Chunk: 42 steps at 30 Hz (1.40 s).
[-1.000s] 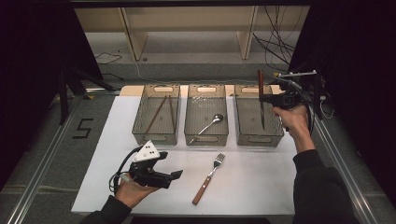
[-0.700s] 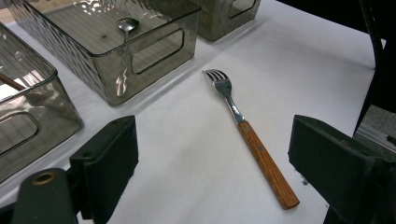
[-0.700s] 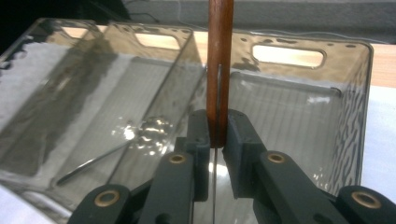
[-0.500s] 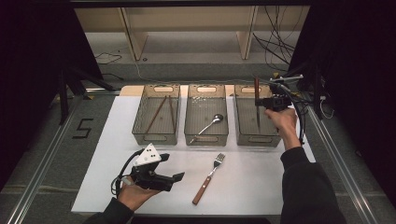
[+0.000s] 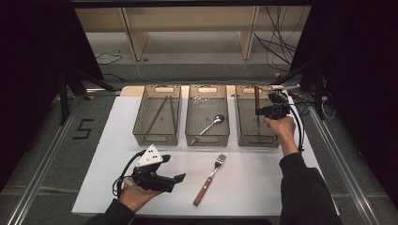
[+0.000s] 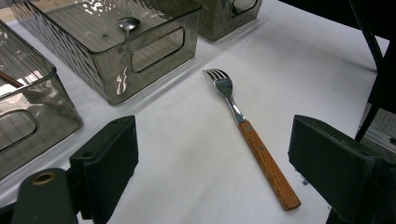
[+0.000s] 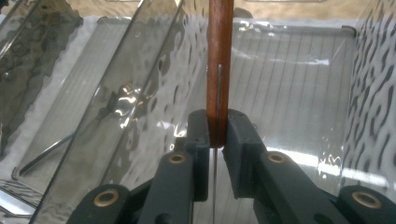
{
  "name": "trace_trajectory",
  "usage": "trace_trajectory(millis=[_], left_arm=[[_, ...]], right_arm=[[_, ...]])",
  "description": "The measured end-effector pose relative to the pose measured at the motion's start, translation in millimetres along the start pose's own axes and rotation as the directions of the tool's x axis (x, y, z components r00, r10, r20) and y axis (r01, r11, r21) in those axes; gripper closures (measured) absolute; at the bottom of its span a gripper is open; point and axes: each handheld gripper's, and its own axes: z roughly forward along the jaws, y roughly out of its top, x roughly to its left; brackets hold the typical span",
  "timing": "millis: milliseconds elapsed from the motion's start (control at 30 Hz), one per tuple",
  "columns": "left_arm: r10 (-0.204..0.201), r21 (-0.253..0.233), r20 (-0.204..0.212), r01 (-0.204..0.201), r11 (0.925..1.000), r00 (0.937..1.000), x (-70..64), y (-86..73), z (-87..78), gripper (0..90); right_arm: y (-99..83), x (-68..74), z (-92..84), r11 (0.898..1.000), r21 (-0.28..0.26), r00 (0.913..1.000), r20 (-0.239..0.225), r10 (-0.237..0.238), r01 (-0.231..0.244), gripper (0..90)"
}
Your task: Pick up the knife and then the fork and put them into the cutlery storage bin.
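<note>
Right tool (image 7: 217, 135) clamping wooden handle (image 7: 219, 56), likely knife

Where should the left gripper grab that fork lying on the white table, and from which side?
Probably the wooden handle: it is the fork's thickest, straightest part and lies flat with bare table on both sides. Come straight down from above, the open left gripper turned so its jaws straddle the handle across its width, well clear of the tines.
</note>
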Motion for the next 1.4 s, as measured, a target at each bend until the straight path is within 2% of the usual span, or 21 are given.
trace_trajectory(millis=[167,300,333,433,600,667,767,900,1033,1167,1333,1400], left_arm=[[0.000,0.004,-0.003,0.000,1.0000,1.0000,0.0,-0.7,0.8,15.6],[-0.001,0.006,-0.003,0.001,1.0000,1.0000,0.0,-0.6,0.6,15.6],[-0.003,0.008,-0.004,0.003,1.0000,1.0000,0.1,-0.6,0.8,15.7],[-0.005,0.018,-0.004,0.005,0.9998,1.0000,0.0,-0.6,1.3,15.7],[-0.016,0.035,-0.006,0.016,0.9993,0.9999,-1.3,0.2,3.0,15.7],[-0.018,0.046,-0.011,0.018,0.9988,0.9998,-2.3,0.1,4.4,15.7],[-0.030,0.063,-0.010,0.030,0.9975,0.9995,-3.7,0.7,6.9,15.7],[-0.057,0.093,-0.006,0.057,0.9941,0.9984,-7.7,1.3,12.3,15.7],[-0.066,0.158,0.004,0.064,0.9853,0.9978,-17.1,2.5,23.2,15.8],[-0.071,0.242,0.011,0.067,0.9680,0.9974,-28.7,2.2,38.0,16.6],[-0.064,0.330,0.013,0.056,0.9424,0.9979,-39.1,0.1,57.5,19.1],[-0.052,0.350,0.017,0.043,0.9359,0.9985,-42.6,-1.3,63.8,21.1]], right_arm=[[-1.7,1.1,3.9,1.000,0.002,0.9999,0.010,0.008,-0.008,79.7],[-1.2,2.7,2.6,1.000,-0.001,0.9999,0.006,0.015,-0.015,73.4],[-1.0,2.9,2.0,1.000,-0.005,0.9999,0.009,0.007,-0.007,69.7],[-1.0,3.9,-2.0,1.000,-0.021,0.9999,0.011,-0.004,0.004,67.3],[-2.0,9.8,-15.3,0.997,-0.069,0.9995,0.004,-0.033,0.033,48.2],[-4.1,14.3,-23.5,0.994,-0.101,0.9988,-0.018,-0.046,0.044,43.0],[-10.9,22.9,-36.9,0.985,-0.146,0.9946,-0.045,-0.094,0.087,39.8],[-23.1,34.4,-52.5,0.970,-0.195,0.9852,-0.057,-0.162,0.148,35.3],[-38.3,46.6,-66.2,0.951,-0.224,0.9725,-0.049,-0.227,0.211,32.6],[-56.7,57.6,-76.5,0.933,-0.236,0.9572,-0.034,-0.288,0.272,28.6],[-79.2,66.5,-84.7,0.922,-0.236,0.9461,-0.027,-0.323,0.308,26.1],[-88.2,69.0,-87.0,0.921,-0.238,0.9447,-0.037,-0.326,0.308,25.6]])
